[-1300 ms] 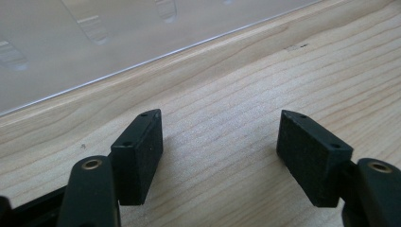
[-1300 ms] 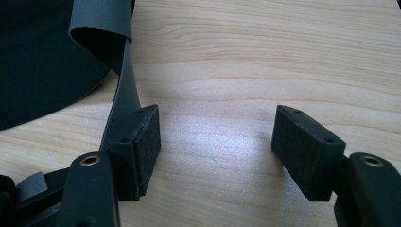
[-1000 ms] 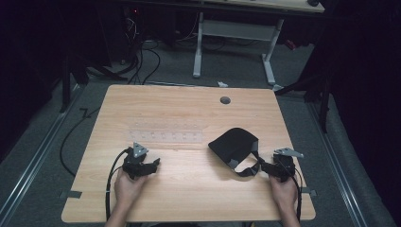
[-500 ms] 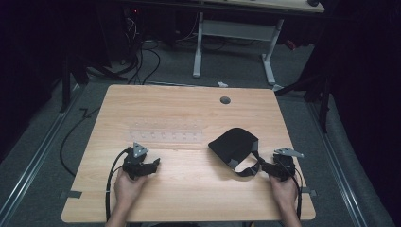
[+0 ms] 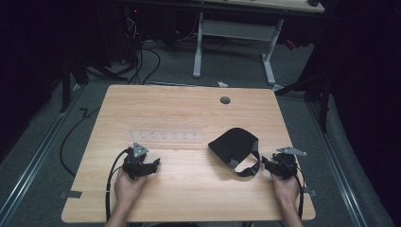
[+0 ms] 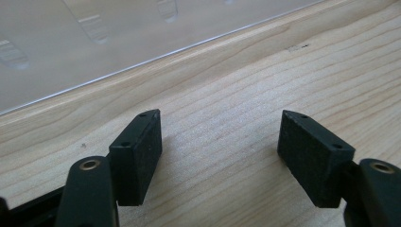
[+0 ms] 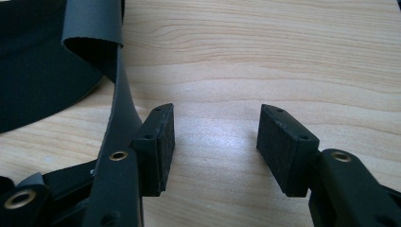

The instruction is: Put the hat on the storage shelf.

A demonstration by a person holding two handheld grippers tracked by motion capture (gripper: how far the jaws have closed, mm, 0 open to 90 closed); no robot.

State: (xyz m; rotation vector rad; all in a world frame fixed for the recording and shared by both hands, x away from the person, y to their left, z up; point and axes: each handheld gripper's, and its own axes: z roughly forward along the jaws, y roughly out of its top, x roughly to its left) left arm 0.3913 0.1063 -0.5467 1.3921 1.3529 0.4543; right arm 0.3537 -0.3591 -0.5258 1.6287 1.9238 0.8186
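Observation:
A black fabric piece (image 5: 234,144) with a grey strap loop (image 5: 248,169) lies on the wooden table (image 5: 189,109), right of centre. My right gripper (image 5: 267,163) rests at the front right, just beside the strap. In the right gripper view its jaws (image 7: 215,146) have just been closing and still stand apart over bare wood. The strap (image 7: 120,94) runs along the outside of the left jaw, not between the pads. My left gripper (image 5: 153,165) rests at the front left, open (image 6: 220,156), with nothing between its pads.
A clear plastic strip (image 5: 165,137) lies flat mid-table, just ahead of the left gripper (image 6: 118,42). A round grommet (image 5: 225,100) sits near the far edge. Cables (image 5: 146,52) and a desk frame (image 5: 236,33) stand on the floor beyond the table.

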